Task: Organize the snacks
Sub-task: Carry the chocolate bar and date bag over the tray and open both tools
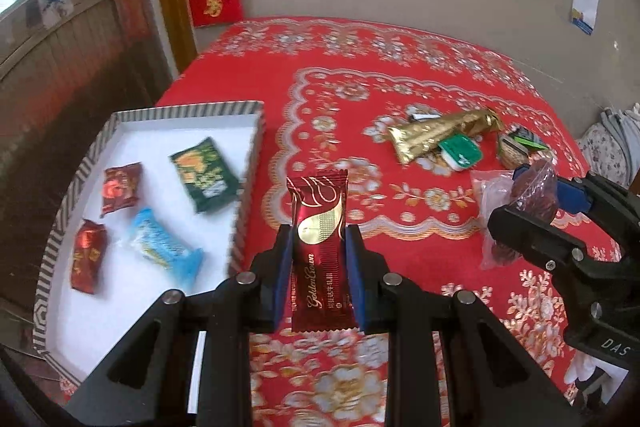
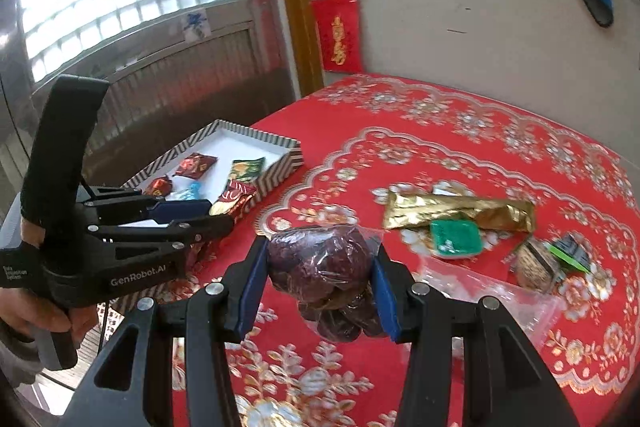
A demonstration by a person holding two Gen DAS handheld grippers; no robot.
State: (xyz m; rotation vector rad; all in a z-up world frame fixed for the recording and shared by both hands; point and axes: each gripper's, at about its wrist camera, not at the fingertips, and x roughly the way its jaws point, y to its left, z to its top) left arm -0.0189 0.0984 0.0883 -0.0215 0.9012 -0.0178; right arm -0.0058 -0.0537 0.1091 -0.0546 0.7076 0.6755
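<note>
From the left wrist camera, the left hand-held gripper [image 1: 320,259] has its jaws nearly closed on a dark red wafer bar [image 1: 320,247], the blue pads pressing both long edges near the middle, the bar standing upright above the red cloth of the counter [image 1: 400,99], just right of the striped tray [image 1: 256,147]. The foil wrapper looks light, slick and crinkly, and the wafer inside probably brittle, so this side-on hold at mid-length with mild pressure seems right. Four small packets already lie in the tray, among them a green packet [image 1: 204,175] and a blue packet [image 1: 164,247]

From the right wrist camera, the right hand-held gripper [image 2: 320,271] is partly closed on a clear bag of dark dried fruit [image 2: 328,267], held off the counter, well right of the tray [image 2: 280,171]. The bag looks soft, lumpy and heavier than the bar; its film may slip, so squeezing the bulk of the fruit, as now, seems safer than pinching loose plastic. A gold packet [image 2: 456,211] and a green tub [image 2: 456,239] lie on the cloth farther right of the tray
</note>
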